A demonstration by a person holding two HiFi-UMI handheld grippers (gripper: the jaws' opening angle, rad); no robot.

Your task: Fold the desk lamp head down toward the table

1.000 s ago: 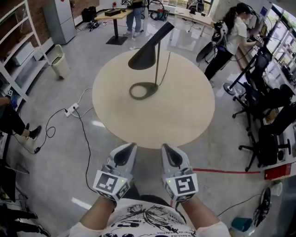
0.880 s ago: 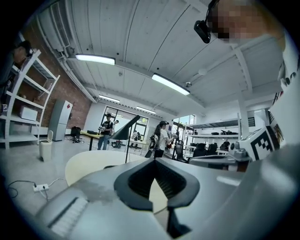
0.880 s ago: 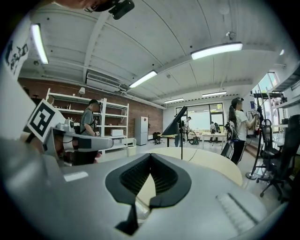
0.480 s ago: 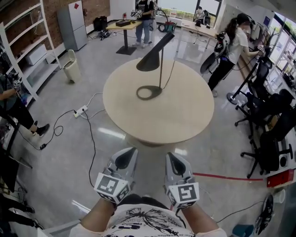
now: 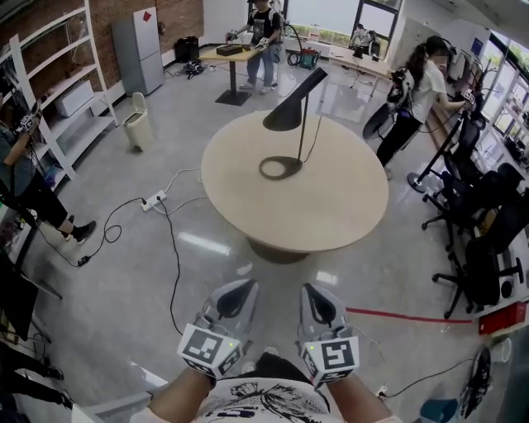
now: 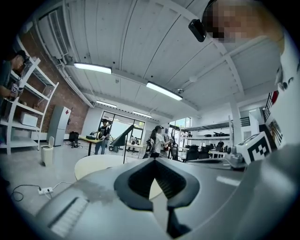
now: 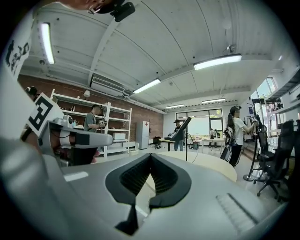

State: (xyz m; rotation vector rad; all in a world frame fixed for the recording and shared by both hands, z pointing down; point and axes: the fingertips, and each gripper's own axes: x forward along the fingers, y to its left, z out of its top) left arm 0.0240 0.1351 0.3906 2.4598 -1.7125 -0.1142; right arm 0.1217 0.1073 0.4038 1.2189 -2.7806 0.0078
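A black desk lamp [image 5: 293,109] stands on the far side of a round beige table [image 5: 331,211]. Its cone head is raised and slanted, and its ring base [image 5: 281,168] lies flat. My left gripper [image 5: 245,286] and right gripper [image 5: 307,288] hang side by side close to my body, over the floor and well short of the table. Both are shut with nothing in them. The lamp [image 6: 123,136] shows small and far off in the left gripper view above the table [image 6: 96,164]. In the right gripper view the lamp [image 7: 183,128] stands beyond the table's edge [image 7: 213,163].
A power strip [image 5: 153,201] with cables lies on the floor left of the table. A bin [image 5: 138,125] and shelving [image 5: 54,78] stand at the left, office chairs [image 5: 488,240] at the right. People stand at the left [image 5: 25,186], the far right [image 5: 417,78] and the back [image 5: 266,25]. Red tape [image 5: 397,316] marks the floor.
I have moved back from the table, which now lies farther off and more to the right. Both grippers stay shut and close to my body.
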